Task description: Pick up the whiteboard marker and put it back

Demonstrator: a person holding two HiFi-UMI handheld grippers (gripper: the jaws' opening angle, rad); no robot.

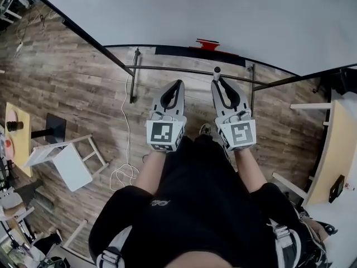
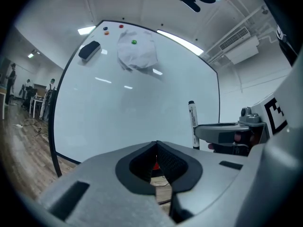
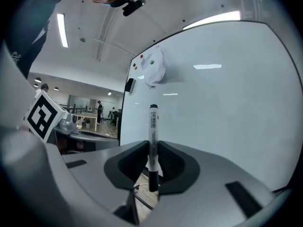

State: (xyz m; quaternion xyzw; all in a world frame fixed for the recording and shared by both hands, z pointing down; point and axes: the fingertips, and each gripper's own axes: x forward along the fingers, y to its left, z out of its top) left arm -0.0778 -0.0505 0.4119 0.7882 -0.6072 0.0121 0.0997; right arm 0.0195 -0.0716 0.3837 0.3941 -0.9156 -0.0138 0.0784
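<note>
Right gripper (image 3: 152,148) is clamped on the whiteboard marker (image 3: 152,126): the white barrel is pinched between the two dark pads, and the marker is held upright across the jaws. One dark end is seen above them and a longer dark section below. The marker is held in the air in front of the whiteboard (image 2: 142,103); contact with the board surface cannot be confirmed from any view. Left gripper (image 2: 156,145) is held alongside, just left of the right one. Its pads are pressed together at the tips and nothing is gripped between them. Both grippers are pointed roughly level toward the board, with the marker cubes facing the head camera. In the left gripper view the marker is seen off to the right, standing up from the other gripper's jaws. High on the board a black eraser (image 2: 89,50) is stuck near the left edge. A crumpled white sheet (image 2: 137,56) is pinned beside it under a green magnet (image 2: 134,42). Two small reddish magnets (image 2: 105,30) are placed near the top edge. A red item (image 1: 207,44) is seen at the board's lower edge in the head view, too small to identify. The board's dark metal stand (image 1: 189,70) is set on a wood-plank floor (image 1: 72,77). A white stool (image 1: 67,161) and a loose white cable (image 1: 125,149) are on the floor well to the left.
</note>
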